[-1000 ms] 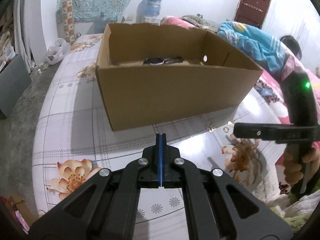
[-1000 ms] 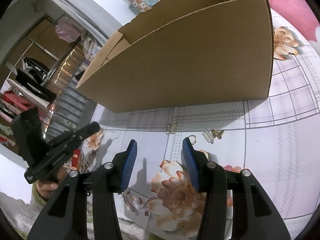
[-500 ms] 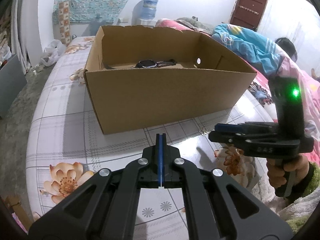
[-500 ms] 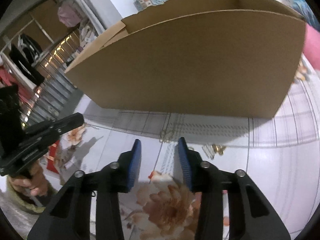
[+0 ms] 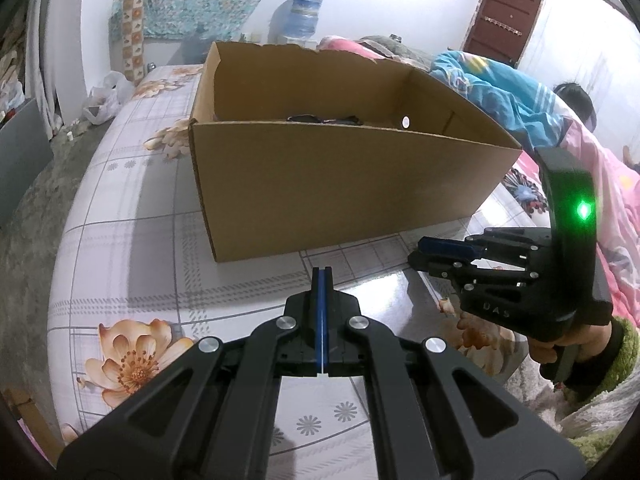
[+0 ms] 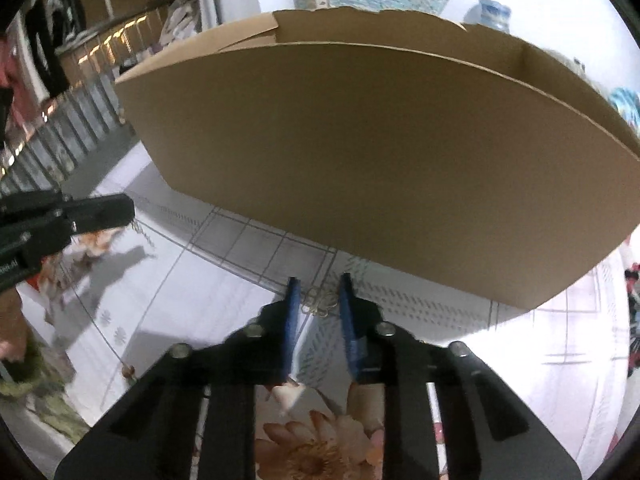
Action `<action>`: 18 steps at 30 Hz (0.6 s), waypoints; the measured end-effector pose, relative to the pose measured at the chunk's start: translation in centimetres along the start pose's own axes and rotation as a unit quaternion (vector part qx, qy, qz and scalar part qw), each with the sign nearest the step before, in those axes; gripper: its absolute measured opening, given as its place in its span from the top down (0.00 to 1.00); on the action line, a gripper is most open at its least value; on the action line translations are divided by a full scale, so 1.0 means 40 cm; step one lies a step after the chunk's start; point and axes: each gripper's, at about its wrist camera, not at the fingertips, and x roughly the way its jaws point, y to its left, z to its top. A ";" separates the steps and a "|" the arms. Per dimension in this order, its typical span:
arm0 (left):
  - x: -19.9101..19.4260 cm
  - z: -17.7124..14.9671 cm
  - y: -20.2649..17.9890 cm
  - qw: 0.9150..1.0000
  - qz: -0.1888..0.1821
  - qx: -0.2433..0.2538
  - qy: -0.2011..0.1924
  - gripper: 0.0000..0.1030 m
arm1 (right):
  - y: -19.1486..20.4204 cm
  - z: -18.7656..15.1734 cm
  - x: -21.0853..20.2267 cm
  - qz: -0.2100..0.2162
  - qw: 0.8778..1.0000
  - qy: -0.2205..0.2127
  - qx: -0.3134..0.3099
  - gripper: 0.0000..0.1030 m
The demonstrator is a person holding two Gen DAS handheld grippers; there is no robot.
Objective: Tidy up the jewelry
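Left claw [image 5: 322, 280] pinched together before the cardboard box [image 5: 340, 184].

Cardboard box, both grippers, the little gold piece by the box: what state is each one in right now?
Cardboard box: open at the top, upright on the bed, a dark item lying inside.
Left gripper: jaws shut, nothing between them.
Right gripper: jaws closing around the gold jewelry piece, pads not yet touching it.
Gold jewelry piece: lying flat on the bedsheet in front of the box.

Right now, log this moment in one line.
left claw: shut, empty | right claw: closing around gold jewelry piece on bedsheet | cardboard box: just beyond
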 end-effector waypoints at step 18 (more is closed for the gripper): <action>-0.014 -0.002 0.004 1.000 0.004 -0.002 -0.006 1.00 | -0.028 -0.003 -0.031 0.030 0.999 0.001 0.026 0.76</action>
